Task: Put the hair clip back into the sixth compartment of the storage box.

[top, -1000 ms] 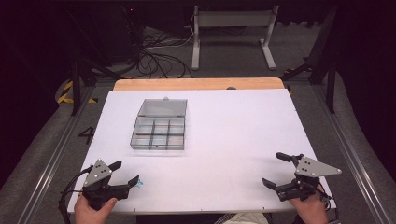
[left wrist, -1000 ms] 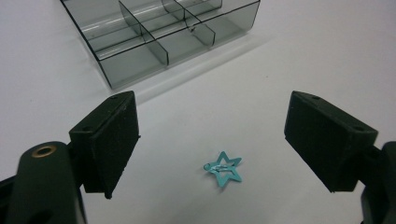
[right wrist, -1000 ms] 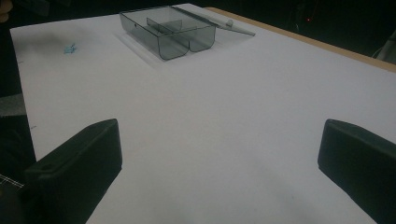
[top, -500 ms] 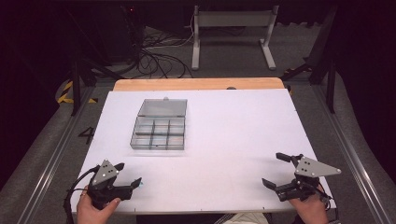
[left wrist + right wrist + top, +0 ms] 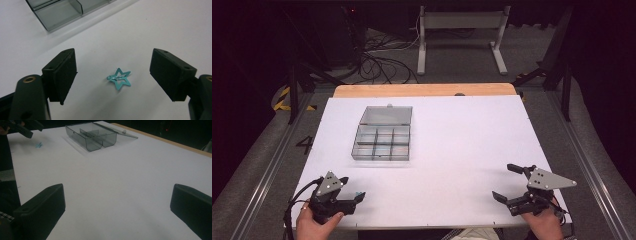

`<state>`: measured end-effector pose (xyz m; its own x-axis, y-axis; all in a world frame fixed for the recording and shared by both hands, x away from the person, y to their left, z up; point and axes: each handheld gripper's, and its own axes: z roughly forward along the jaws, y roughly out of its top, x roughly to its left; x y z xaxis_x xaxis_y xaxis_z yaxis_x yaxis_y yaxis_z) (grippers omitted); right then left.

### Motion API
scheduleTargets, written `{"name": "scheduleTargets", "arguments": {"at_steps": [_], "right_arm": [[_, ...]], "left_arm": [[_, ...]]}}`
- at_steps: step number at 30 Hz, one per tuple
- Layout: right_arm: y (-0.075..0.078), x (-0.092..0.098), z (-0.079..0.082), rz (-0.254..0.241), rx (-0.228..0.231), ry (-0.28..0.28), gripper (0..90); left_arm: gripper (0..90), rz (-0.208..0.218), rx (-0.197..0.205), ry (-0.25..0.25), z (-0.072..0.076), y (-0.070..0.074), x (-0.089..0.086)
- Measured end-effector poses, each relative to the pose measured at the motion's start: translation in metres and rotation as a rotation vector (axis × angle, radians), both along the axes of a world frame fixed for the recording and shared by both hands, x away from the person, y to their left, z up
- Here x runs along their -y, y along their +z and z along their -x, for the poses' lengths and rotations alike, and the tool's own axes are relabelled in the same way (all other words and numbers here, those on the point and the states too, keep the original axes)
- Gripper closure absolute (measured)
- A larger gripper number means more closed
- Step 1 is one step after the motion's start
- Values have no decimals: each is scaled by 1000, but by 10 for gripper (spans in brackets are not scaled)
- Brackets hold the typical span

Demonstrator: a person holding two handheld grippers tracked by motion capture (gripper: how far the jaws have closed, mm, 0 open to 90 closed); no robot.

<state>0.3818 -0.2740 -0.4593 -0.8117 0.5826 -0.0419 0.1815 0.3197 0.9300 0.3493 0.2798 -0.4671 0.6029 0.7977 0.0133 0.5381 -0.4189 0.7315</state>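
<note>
Two claws low at table's near edge, left claw (image 5: pixel 113 75) wide, closing around star clip (image 5: pixel 120 79), right claw (image 5: pixel 117 210) wide, empty

Dark room; grey floor (image 5: pixel 462 65), tangled cables (image 5: pixel 377 62), white metal stand (image 5: pixel 462 25) behind table.

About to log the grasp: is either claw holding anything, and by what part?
Nothing held. The teal star clip lies on the table between the left claw's open jaws, untouched.

Teal star hair clip (image 5: pixel 120 80) lies between wide-apart jaws.
</note>
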Motion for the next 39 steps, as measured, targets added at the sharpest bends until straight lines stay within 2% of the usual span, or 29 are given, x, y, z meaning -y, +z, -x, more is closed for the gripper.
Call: {"name": "scheduleTargets", "arguments": {"at_steps": [11, 12, 17, 18, 23, 25, 29, 31, 39], "right_arm": [[0, 0, 0, 1, -2, 2, 7], [0, 0, 0, 1, -2, 3, 6], [0, 0, 0, 1, -3, 3, 6], [0, -1, 0, 0, -4, 3, 6], [0, 0, 0, 0, -3, 3, 6], [0, -1, 0, 0, -4, 3, 6], [0, -1, 0, -1, -4, 3, 6], [0, -1, 0, -1, -4, 3, 7], [0, -1, 0, -1, -4, 2, 6]], "left_arm": [[235, -21, -43, -6, -4, -5, 2], [236, -14, -50, -2, -3, -5, 3], [237, -27, -62, -10, -4, -7, 6], [238, -40, -58, -9, -5, -7, 6], [239, -38, -75, -17, -5, -9, 8], [239, -52, -75, -18, -5, -9, 9], [241, -36, -86, -19, -4, -11, 11], [242, -44, -87, -22, -5, -11, 11], [264, -54, -95, 3, -4, -12, 14]]}}
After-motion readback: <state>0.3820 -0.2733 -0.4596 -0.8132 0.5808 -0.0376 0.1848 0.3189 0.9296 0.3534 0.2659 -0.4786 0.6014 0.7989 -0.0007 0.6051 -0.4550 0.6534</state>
